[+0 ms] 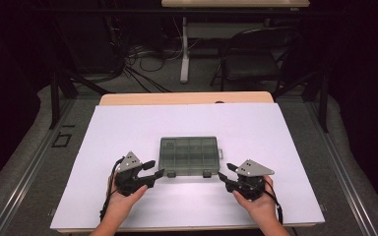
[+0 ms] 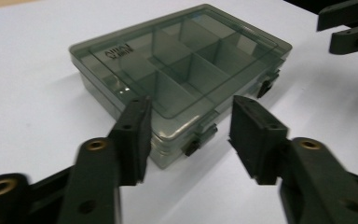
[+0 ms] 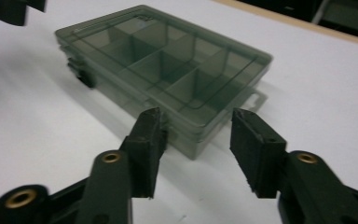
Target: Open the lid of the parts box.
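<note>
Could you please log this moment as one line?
box: lid closed, on table | left gripper: open, at near left corner | right gripper: open, at near right corner

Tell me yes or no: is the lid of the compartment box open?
No. The clear lid lies flat on the compartment box, with both front latches down.

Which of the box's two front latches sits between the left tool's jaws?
The latch at the organizer box's near corner in the left gripper view, framed by the left tool; the other latch lies farther along, toward the right tool.
</note>
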A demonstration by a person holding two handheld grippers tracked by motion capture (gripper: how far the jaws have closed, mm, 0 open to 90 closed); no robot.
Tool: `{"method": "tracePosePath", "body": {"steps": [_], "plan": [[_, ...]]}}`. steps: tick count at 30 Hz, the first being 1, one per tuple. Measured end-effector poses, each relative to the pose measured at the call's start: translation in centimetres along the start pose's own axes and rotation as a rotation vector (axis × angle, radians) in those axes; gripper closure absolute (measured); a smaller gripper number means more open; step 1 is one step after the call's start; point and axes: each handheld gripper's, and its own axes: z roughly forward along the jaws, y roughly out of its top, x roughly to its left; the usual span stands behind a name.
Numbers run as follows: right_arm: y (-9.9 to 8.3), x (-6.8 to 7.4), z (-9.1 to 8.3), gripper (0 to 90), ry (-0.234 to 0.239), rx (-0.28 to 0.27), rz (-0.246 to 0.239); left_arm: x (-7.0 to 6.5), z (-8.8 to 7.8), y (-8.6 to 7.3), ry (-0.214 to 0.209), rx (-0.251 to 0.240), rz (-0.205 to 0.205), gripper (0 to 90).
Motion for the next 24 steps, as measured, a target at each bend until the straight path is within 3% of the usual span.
{"method": "tracePosePath", "body": {"steps": [2,7,12,16,24], "plan": [[-0.2,0.3,0.3,61.8,0.002,0.008,-0.008,-0.1,0.3,-0.3,-0.028,0.01,0.003,57.9],[-0.5,0.4,1.1,76.3,0.038,0.007,0.006,-0.5,0.9,-0.6,-0.028,0.051,0.036,72.2],[-0.7,0.6,2.0,86.9,0.063,0.033,0.013,-0.5,1.5,-1.0,-0.042,0.098,0.018,84.0],[-0.8,1.1,2.7,90.0,0.066,0.036,0.011,-0.4,2.0,-1.2,-0.036,0.127,0.009,89.5],[-0.9,1.1,3.7,90.0,0.067,0.09,0.016,-0.4,2.8,-1.2,-0.035,0.153,0.016,90.0]]}}
